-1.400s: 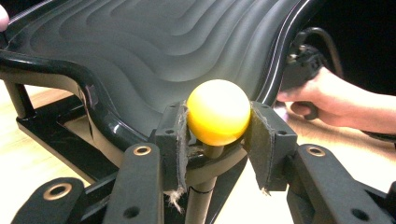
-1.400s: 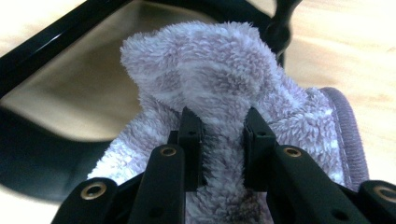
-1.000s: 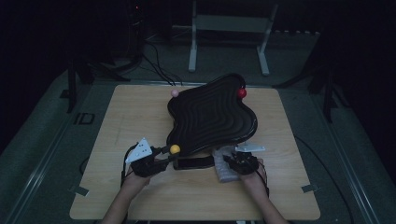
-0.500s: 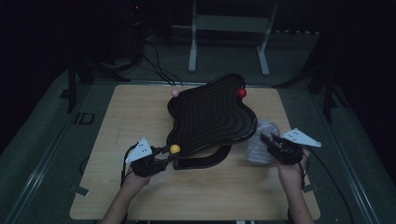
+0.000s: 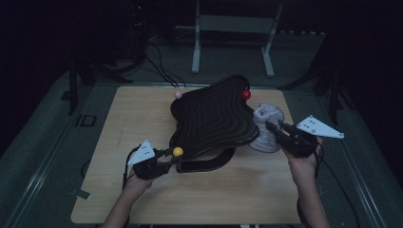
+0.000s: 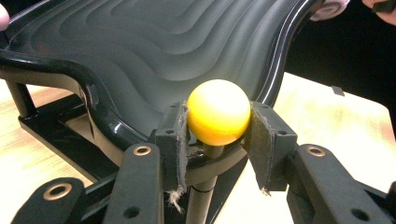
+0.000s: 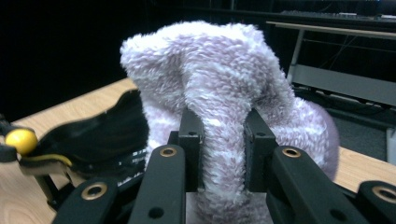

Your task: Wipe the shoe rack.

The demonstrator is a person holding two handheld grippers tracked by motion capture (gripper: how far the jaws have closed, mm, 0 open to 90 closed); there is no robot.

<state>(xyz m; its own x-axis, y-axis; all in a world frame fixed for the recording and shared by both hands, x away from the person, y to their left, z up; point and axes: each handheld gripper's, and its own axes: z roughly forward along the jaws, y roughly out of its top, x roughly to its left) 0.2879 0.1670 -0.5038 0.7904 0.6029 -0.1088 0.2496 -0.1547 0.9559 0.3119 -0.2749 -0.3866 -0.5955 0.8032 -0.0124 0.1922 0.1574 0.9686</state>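
High view: black wavy tray stands on a dark base on the wooden counter, tilted up toward the far side. Coloured ball knobs sit at its corners: yellow ball knob near, red knob far right, pink knob far left. Left gripper is at the yellow knob, near-left corner of the tray. Right gripper holds a fluffy lilac cloth bunched just beside the tray's right edge; whether the cloth touches the rim cannot be told.

Left gripper view: jaws clenched on the yellow ball knob, one pad on each side, its post running down between them. Ribbed tray surface rises behind. Judgement: this grip steadies the tray so it does not rock or slide.

Right gripper view: jaws pinched on a fold of the cloth, the rest of the pile standing above and around them. Tray edge lies to the left. Judgement: cloth is gathered into a wad for wiping the tray, and wiping has not begun.
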